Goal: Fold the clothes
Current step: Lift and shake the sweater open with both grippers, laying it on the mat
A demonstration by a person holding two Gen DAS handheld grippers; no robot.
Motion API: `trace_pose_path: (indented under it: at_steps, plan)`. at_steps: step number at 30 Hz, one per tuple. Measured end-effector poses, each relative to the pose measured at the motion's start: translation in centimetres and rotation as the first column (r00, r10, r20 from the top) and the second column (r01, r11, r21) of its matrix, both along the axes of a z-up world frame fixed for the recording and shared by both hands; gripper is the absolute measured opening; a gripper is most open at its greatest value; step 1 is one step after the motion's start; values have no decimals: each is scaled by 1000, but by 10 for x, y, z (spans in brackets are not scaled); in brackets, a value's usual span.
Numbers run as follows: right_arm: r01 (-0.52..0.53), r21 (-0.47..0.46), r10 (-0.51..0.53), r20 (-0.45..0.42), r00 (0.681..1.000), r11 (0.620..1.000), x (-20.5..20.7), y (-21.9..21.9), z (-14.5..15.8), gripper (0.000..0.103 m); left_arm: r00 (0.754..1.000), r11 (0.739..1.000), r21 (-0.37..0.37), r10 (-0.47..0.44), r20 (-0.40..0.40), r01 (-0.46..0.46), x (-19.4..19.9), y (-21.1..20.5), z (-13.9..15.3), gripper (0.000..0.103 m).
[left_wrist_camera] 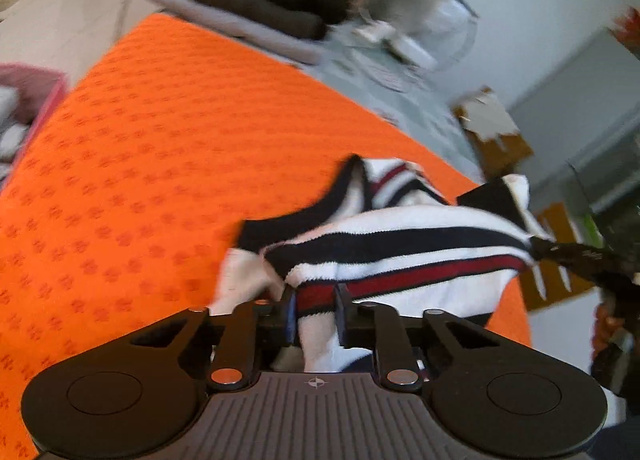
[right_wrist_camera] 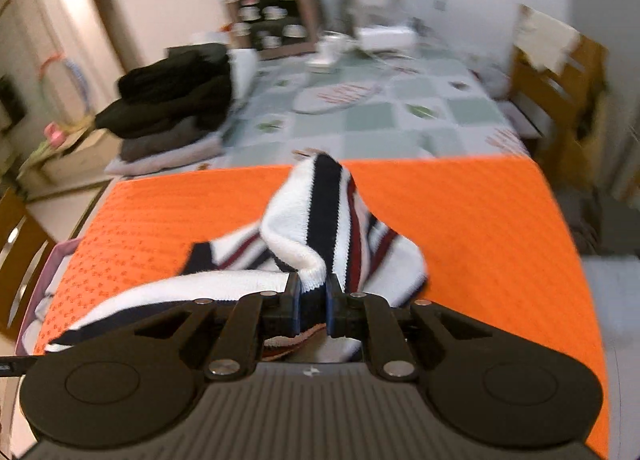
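Both grippers are clamped on the same striped knit sweater (left_wrist_camera: 400,244), a white garment banded in navy and dark red, which is bunched and partly lifted over the orange patterned mat (left_wrist_camera: 160,164). In the left wrist view the left gripper (left_wrist_camera: 316,308) has its jaws closed on a fold of the fabric where a red stripe runs; the sweater spreads from there toward 1 o'clock, and the far end is pinched by the right gripper (left_wrist_camera: 560,252), which enters dark and blurred from 3 o'clock. In the right wrist view the right gripper (right_wrist_camera: 313,300) pinches a ribbed white edge of the sweater (right_wrist_camera: 320,220), which humps upward toward 12 o'clock and trails off along the mat (right_wrist_camera: 460,220) toward 9 o'clock. Beyond the mat lies a green-and-white checked tablecloth (right_wrist_camera: 400,112), and at 10 o'clock a stack of dark folded clothes (right_wrist_camera: 172,100) rests at its edge. A wooden chair (right_wrist_camera: 560,92) stands at 2 o'clock. A pink basket (left_wrist_camera: 36,100) sits just beside the mat at 9 o'clock in the left wrist view.
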State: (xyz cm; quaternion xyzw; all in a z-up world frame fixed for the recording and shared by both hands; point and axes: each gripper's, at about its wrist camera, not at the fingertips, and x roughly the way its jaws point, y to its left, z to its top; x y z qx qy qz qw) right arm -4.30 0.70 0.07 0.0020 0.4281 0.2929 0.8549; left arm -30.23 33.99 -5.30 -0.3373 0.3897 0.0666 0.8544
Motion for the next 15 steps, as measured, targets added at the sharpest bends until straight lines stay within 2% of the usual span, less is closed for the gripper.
trace_pose_path:
  at_steps: [4,7,10,13,15]
  plan:
    - [102,-28,-103,-41,994,994,-10,-42,-19,14,988,988,-31,-147,43,148,13,-21,8,18]
    - [166,-68,-171,-74,982,984,-18,-64,-37,14,960,958,-70,-275,48,278,23,-42,4,18]
    - [213,-112,-224,-97,970,971,-28,-78,-46,16,916,909,-108,-398,58,402,33,-63,-1,18]
    - [216,-175,-224,-30,974,961,-45,-81,-38,20,855,843,-145,-513,73,518,43,-84,-5,18]
    - [202,-182,-203,9,979,962,-56,-79,-27,27,807,790,-168,-585,85,590,50,-98,-8,18]
